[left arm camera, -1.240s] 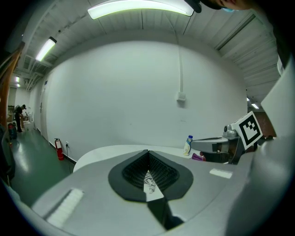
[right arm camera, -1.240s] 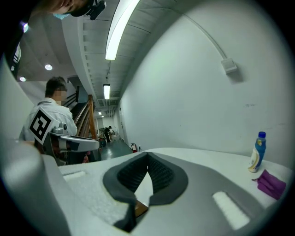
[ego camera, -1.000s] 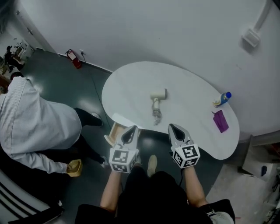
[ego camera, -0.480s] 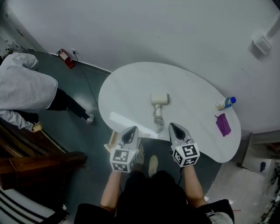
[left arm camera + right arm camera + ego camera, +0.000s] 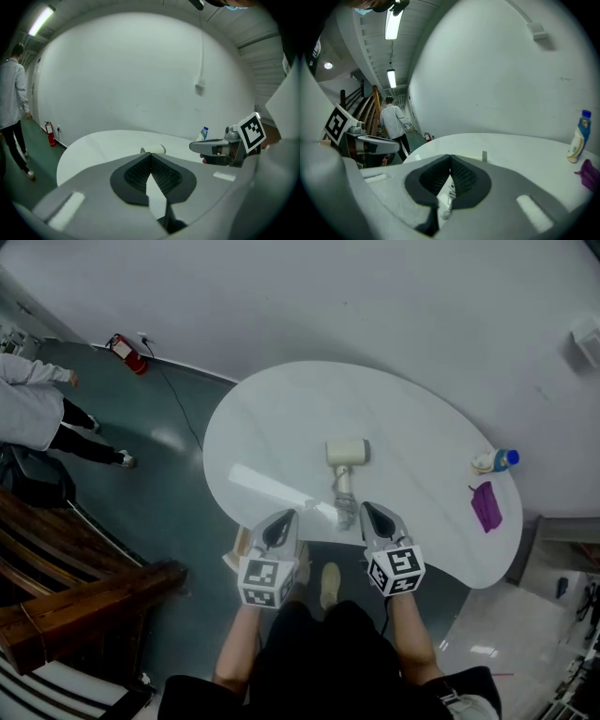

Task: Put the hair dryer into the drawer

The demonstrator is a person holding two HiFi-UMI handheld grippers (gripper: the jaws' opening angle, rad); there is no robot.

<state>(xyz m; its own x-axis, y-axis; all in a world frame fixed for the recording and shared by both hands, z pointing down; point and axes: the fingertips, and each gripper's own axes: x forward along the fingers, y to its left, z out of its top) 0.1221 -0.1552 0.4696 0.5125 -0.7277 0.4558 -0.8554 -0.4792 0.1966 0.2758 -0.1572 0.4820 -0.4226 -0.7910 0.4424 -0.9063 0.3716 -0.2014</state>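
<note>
A white kidney-shaped table [image 5: 272, 427] is seen from above. The hair dryer [image 5: 346, 452] lies near its middle, with the barrel across the table and the handle pointing to the near edge. Its long axis therefore runs from far to near, and the bundled cord [image 5: 346, 512] trails off the near end.

Both claws are held at the near edge, with jaws pressed together and nothing between them. The left gripper [image 5: 284, 517] sits left of the cord. The right gripper [image 5: 367, 510] sits just right of it and is judged the nearer one to the dryer, which lies ahead and slightly left of its tip.

What appears to be the pulled-out drawer [image 5: 240, 545], with light wooden sides, shows below the table edge just left of the left gripper.

A bottle [image 5: 497, 461] and a purple cloth [image 5: 486, 505] are placed well apart at the right end.

Compared with a second ago, the claws have been brought from short of the table up to its edge, less of the drawer is exposed, and a bystander [image 5: 28, 409] has moved off to the far left.
</note>
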